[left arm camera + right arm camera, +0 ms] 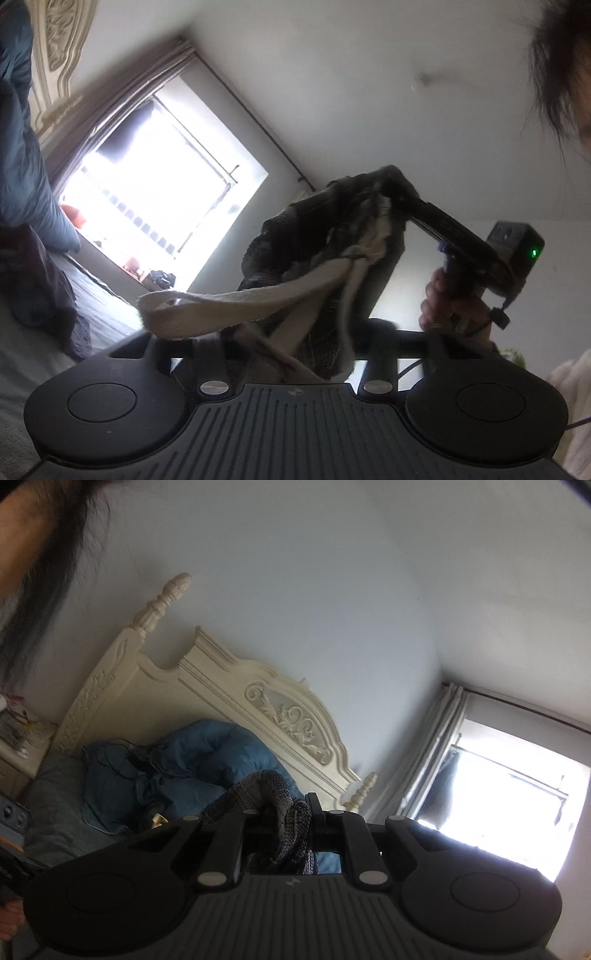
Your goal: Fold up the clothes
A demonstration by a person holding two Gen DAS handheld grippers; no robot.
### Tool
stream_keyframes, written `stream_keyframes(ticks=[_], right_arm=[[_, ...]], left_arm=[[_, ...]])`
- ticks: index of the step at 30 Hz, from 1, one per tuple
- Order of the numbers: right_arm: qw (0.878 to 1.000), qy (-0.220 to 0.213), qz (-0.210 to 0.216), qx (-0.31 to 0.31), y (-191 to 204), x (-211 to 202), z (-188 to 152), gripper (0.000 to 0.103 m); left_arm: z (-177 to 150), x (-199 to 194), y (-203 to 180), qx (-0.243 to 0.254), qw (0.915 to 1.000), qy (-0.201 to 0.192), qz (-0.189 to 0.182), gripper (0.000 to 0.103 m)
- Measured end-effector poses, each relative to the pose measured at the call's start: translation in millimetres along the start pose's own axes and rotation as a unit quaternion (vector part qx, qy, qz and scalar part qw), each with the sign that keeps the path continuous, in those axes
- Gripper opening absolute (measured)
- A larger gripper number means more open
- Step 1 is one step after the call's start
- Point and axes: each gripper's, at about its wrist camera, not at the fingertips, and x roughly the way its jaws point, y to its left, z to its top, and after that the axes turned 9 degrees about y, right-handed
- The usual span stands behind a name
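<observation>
Garment (332, 236) handling is being assessed as that of a light, limp woven piece: dark checked cloth with a pale lining or band (236, 306) hanging loose across the lower centre of the left wrist view. It is being held up in the air between both tools, well clear of the bed (55, 823), and it is sagging freely, so no stiffness is being shown. Slipping is being judged unlikely, the weave looking coarse; bunching is the greater risk.

The right gripper (291, 812) is being seen closed on a gathered fold of the checked cloth at the lower centre of its own view, and the same tool (399, 192) is appearing right of centre in the left wrist view, gripped by a hand (443, 299). The left gripper (284, 354) is being seen with cloth bunched between its fingers at the bottom centre; whether the pads are pressing on it cannot be told.

Hold is being judged best taken at a seam or hem corner rather than at a bunched middle, so the piece can be spread flat.

Writing is not being made out anywhere legibly; a small embossed mark on each tool body is too small to be read.
</observation>
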Motion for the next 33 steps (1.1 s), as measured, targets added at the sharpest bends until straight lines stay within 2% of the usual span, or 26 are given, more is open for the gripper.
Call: stream_keyframes(ticks=[2, 6, 9, 11, 13, 16, 21, 23, 25, 28, 30, 33], right_arm=[[1.0, 0.013, -0.006, 0.001, -1, 7, -2, 0.014], [0.999, 0.046, -0.021, -0.015, 1, 47, -16, 0.014], [0.997, 0.074, -0.015, -0.013, 7, 94, -31, 0.014], [0.996, 0.09, -0.004, -0.014, 16, 130, -42, 0.014], [0.994, 0.105, 0.008, -0.018, 28, 172, -53, 0.014], [0.99, 0.133, 0.03, -0.031, 55, 240, -76, 0.014], [0.971, 0.215, 0.09, -0.051, 113, 348, -138, 0.014], [0.962, 0.239, 0.118, -0.061, 132, 378, -157, 0.014], [0.956, 0.248, 0.143, -0.06, 145, 400, -166, 0.014], [0.954, 0.24, 0.173, -0.043, 153, 425, -169, 0.014], [0.952, 0.235, 0.197, -0.018, 156, 441, -171, 0.014], [0.942, 0.236, 0.237, 0.021, 167, 467, -177, 0.014]], left_arm=[[0, 0, -1, -0.003, 0.9999, -0.001, 0.013, 0.019], [12, -10, 11, -0.021, 0.9971, -0.01, 0.072, 0.015], [25, -15, 27, -0.026, 0.9902, -0.002, 0.137, 0.014], [34, -13, 46, -0.036, 0.9823, 0.012, 0.183, 0.013], [43, -11, 68, -0.048, 0.9712, 0.031, 0.231, 0.013], [50, -12, 109, -0.09, 0.9499, 0.064, 0.292, 0.012], [41, -16, 185, -0.167, 0.9044, 0.125, 0.372, 0.011], [33, -23, 207, -0.19, 0.8925, 0.138, 0.385, 0.011], [31, -30, 216, -0.201, 0.8912, 0.135, 0.383, 0.011], [39, -45, 218, -0.195, 0.8953, 0.114, 0.383, 0.011], [43, -55, 223, -0.196, 0.893, 0.109, 0.39, 0.011], [39, -69, 237, -0.213, 0.8773, 0.12, 0.413, 0.011]])
